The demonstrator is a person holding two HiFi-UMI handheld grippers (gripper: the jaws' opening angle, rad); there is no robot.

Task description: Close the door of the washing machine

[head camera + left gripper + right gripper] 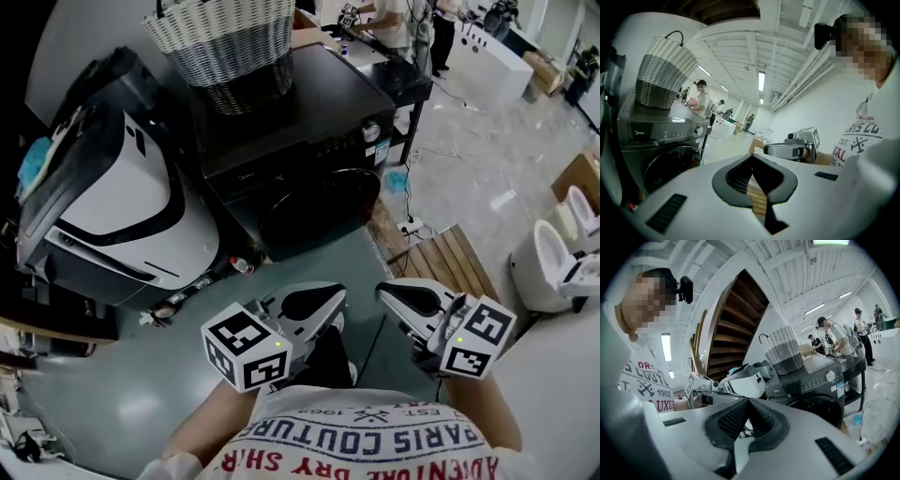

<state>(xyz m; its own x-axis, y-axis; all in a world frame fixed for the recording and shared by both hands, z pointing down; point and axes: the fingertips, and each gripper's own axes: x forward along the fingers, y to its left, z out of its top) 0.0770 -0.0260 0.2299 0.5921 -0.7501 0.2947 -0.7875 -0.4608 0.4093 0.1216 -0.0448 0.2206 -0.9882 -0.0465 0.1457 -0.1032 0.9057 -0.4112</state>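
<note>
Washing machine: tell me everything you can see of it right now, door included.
The washing machine is a dark, glossy front-loader that stands upright on the grey floor. Its round door, dark glass in a dark ring, looks shut, flush with the front. Above it runs a control strip with a silver knob at the right end. A woven basket, white over grey, sits on its flat top. A white and black machine stands close beside it.
</note>
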